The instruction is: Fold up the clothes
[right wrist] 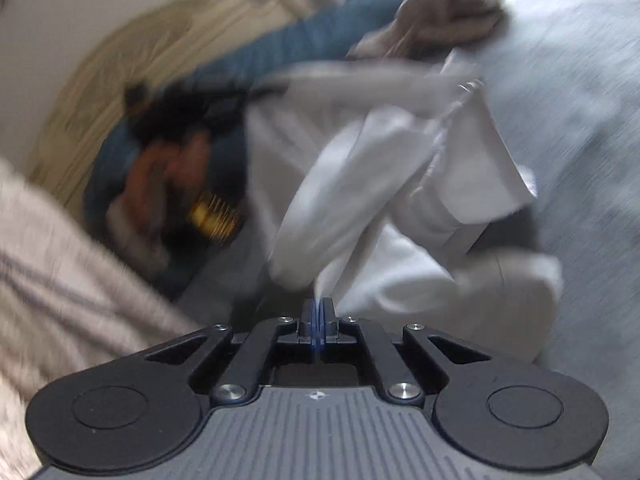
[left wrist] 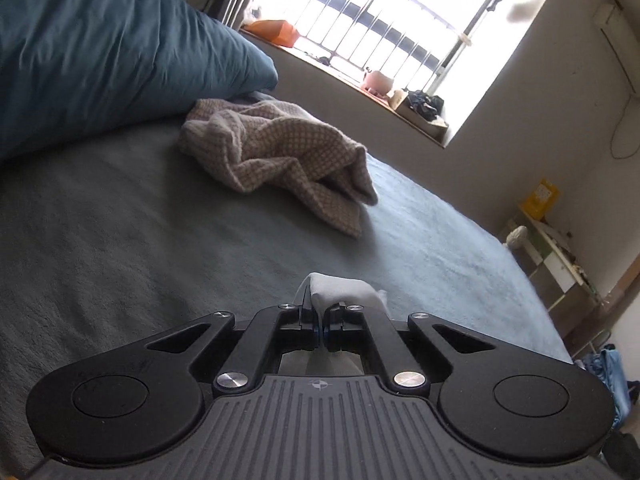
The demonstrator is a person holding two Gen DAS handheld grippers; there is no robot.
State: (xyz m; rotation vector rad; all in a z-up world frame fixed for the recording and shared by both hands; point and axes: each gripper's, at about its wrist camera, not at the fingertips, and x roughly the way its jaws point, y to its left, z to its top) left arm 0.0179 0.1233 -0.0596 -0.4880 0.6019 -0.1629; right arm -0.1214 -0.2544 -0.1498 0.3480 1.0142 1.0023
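Observation:
My left gripper [left wrist: 319, 312] is shut on a fold of a white garment [left wrist: 340, 286], which bunches just past its fingertips above the bed. The right wrist view is blurred by motion. There my right gripper [right wrist: 318, 312] is shut on an edge of the same white garment [right wrist: 384, 168], which hangs in long folds over the bed. The other gripper, black with a hand on it [right wrist: 176, 164], shows at the garment's far left corner. A crumpled beige checked garment [left wrist: 276, 148] lies further up the bed, and appears as a beige blur [right wrist: 444, 16] at the top.
A grey-blue bed cover [left wrist: 120, 240] spreads below. A teal pillow [left wrist: 100, 40] lies at the head. A window sill [left wrist: 360, 80] holds small items. Shelves [left wrist: 560, 248] stand by the right wall. A sleeve in a light striped knit [right wrist: 60, 260] fills the lower left.

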